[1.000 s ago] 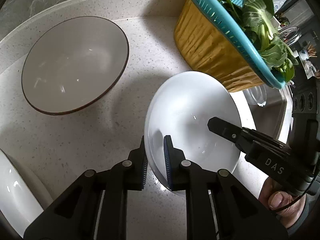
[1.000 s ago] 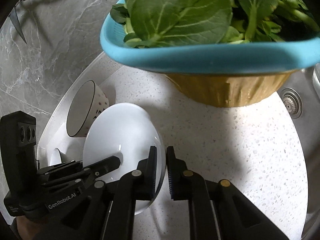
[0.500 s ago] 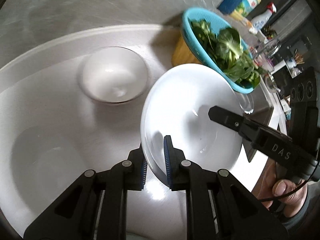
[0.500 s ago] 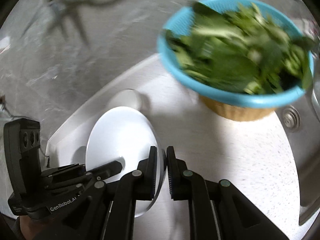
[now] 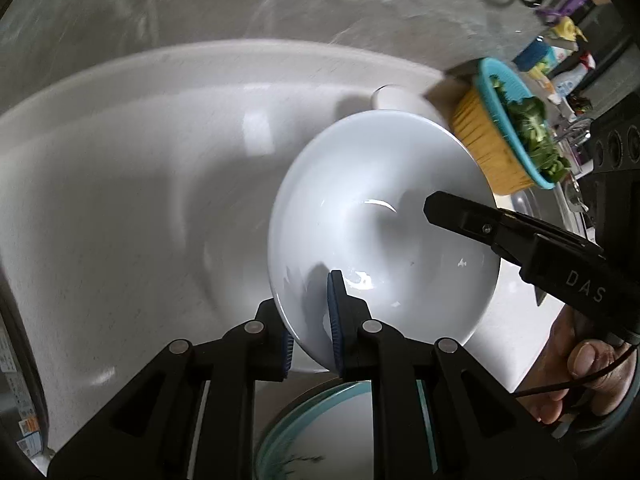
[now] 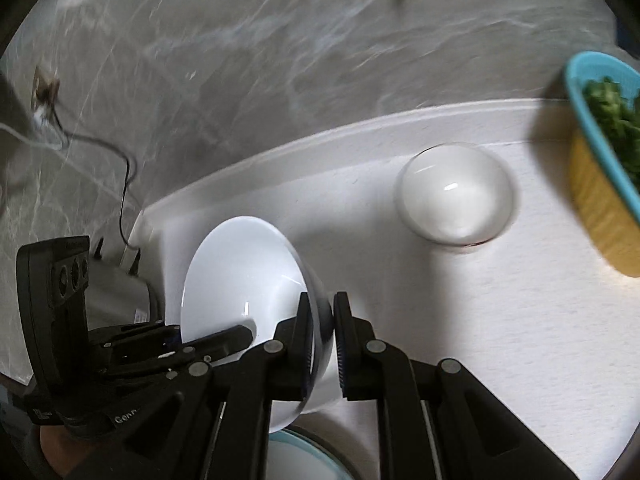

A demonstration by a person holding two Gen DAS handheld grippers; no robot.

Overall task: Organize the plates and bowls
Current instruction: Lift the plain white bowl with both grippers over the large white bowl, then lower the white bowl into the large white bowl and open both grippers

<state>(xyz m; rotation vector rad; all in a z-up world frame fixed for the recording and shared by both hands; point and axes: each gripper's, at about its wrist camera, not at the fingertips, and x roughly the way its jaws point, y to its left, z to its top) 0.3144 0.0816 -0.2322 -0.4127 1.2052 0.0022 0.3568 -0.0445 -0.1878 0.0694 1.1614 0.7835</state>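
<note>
Bowl held between two grippers above counter

White bowl [image 5: 384,236] sits clear of the counter [image 6: 500,320], tilted. Left gripper [image 5: 310,316] pinches the bowl's near rim, one pad inside, one outside. Right gripper [image 6: 322,330] pinches the opposite rim the same way. Just below the bowl: a teal-rimmed plate [image 5: 344,432]. Beyond the bowl, near the counter's back edge: a glass bowl [image 6: 456,196]. Right of the bowl, well apart: a teal colander [image 5: 516,128] of greens. Background blurred.
</note>
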